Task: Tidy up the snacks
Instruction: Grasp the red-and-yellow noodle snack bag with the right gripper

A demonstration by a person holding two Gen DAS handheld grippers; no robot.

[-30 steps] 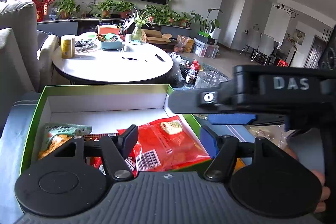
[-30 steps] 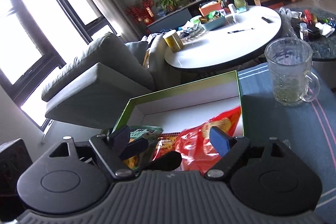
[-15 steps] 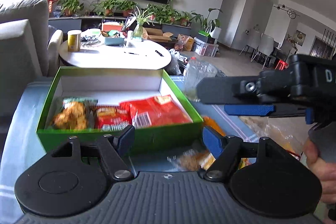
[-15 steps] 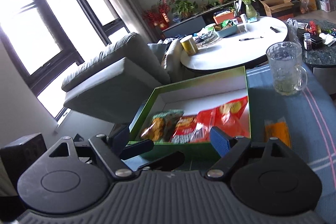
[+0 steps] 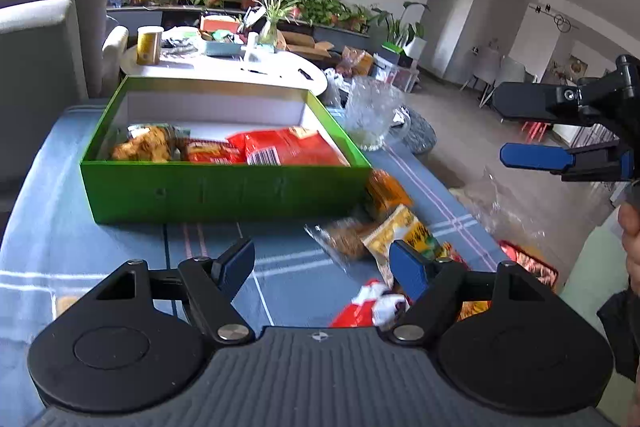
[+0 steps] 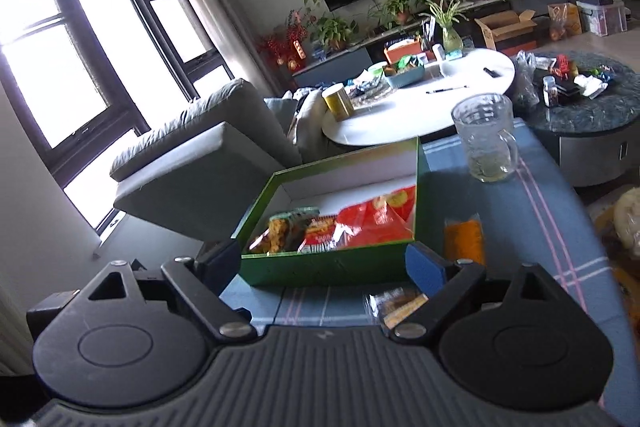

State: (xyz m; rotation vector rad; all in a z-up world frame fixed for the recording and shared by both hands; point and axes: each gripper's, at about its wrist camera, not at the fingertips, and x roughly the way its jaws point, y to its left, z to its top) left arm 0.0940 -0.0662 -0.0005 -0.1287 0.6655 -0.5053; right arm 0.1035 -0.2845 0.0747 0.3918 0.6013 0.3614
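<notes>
On the blue striped tablecloth (image 5: 120, 239) of a living-room table, we now see the green box (image 5: 224, 191) whole at centre frame, no longer beneath us. Three packets lie inside it, the red packet (image 5: 292, 149) rightmost. Our left gripper (image 5: 322, 267) has backed off, jaws opening and empty; our right gripper (image 6: 322, 261) is spread, empty. Loose snack packets (image 5: 396, 231) at lower right come next.

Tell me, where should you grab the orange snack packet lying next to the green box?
Probably by its near short edge. The orange snack packet lies flat on the cloth beside the green box, so come from above on the side away from the box wall.
</notes>
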